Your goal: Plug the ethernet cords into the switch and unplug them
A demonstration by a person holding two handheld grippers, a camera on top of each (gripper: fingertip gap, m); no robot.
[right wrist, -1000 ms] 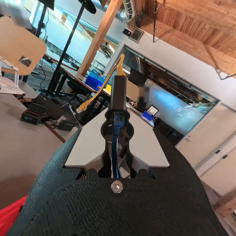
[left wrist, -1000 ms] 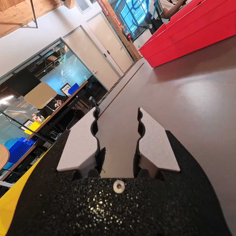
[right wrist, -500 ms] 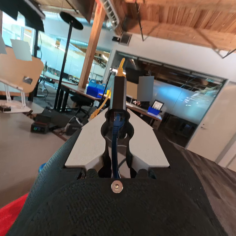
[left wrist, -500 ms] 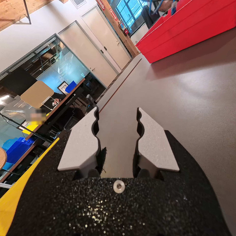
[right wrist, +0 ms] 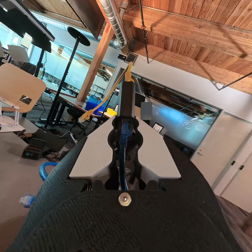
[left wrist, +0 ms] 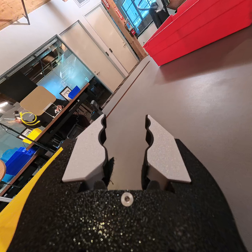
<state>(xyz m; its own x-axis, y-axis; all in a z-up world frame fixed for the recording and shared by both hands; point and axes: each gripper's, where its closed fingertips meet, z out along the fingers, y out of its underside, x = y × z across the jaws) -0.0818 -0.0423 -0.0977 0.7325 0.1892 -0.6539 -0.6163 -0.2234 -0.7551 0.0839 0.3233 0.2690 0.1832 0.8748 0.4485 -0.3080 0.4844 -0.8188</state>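
Room: wooden ceiling with a silver duct, white walls, glass partitions and pale doors stood behind the work area.
Table: a grey table ran under the left gripper, tilted in the left wrist view.
Red bins: stacked red bins sat on the far part of that table, well apart from the left gripper.
Left gripper: the left gripper was spread wide with nothing between its grey fingers; bare table showed through the gap.
Right gripper: the right gripper was clamped on the black switch, which stuck out past the fingertips and pointed up toward the ceiling.
Blue cord: a blue cord ran up between the right fingers, its plug seated in the near end of the switch.
Yellow cord: a yellow cord was plugged into the far end of the switch, arced down to the left, and its free plug hung in the air.
Blue loop: part of a blue loop showed on the table by the right gripper's left edge; what it belonged to could not be told.
Black device: a small black device with a lit display sat farther left.
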